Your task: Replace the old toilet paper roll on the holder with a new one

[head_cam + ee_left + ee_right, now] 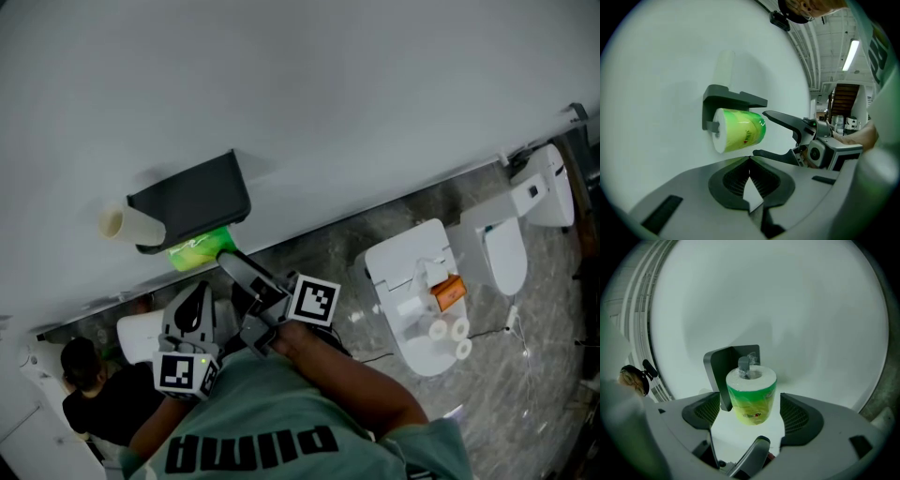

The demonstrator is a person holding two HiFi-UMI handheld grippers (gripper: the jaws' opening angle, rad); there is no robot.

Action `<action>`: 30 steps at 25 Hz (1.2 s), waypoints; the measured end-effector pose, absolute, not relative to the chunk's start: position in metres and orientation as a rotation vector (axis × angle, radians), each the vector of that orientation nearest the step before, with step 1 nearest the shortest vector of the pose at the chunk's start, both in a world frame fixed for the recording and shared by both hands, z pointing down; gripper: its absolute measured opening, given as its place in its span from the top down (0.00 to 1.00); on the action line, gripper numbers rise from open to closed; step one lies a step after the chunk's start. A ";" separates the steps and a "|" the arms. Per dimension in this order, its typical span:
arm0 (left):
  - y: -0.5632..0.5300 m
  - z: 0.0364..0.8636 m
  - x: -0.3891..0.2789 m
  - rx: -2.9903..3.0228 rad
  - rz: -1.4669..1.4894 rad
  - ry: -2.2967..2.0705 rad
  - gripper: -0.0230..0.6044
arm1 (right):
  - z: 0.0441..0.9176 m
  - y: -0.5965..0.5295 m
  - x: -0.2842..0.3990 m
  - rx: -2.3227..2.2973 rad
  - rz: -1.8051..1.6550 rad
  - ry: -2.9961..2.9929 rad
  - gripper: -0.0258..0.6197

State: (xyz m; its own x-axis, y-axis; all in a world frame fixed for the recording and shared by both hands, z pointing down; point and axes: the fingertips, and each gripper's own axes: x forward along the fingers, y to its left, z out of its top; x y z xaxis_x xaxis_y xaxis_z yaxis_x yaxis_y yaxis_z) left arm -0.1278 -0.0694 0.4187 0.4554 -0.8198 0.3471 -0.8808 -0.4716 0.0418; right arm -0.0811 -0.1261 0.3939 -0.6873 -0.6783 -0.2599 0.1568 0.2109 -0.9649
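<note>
A green-wrapped toilet paper roll (752, 398) sits on the spindle (743, 364) of a dark grey wall holder (192, 200). My right gripper (749, 414) is open, one jaw on each side of the roll with a small gap to it. From the left gripper view the roll (739, 131) hangs under the holder (733, 99), with the right gripper (759, 133) reaching its free end. My left gripper (750, 161) is shut on nothing, below and back from the roll. A pale bare tube (116, 223) stands on the holder's top.
The white wall (309, 103) fills the space behind the holder. On the grey floor stand white toilets (410, 258) (506, 255), one bearing small white rolls (448, 331) and an orange item (450, 292). A person in black (94, 398) is at the lower left.
</note>
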 end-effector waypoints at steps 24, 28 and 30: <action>-0.068 0.385 -0.023 2.498 0.354 -1.639 0.96 | 0.384 -0.075 0.041 -0.930 -0.649 2.905 0.95; -0.059 0.382 -0.013 2.473 0.373 -1.680 0.96 | 0.390 -0.074 0.050 -0.921 -0.577 2.960 0.95; -0.053 0.381 -0.010 2.455 0.388 -1.704 0.96 | 0.393 -0.072 0.053 -0.899 -0.560 2.973 0.95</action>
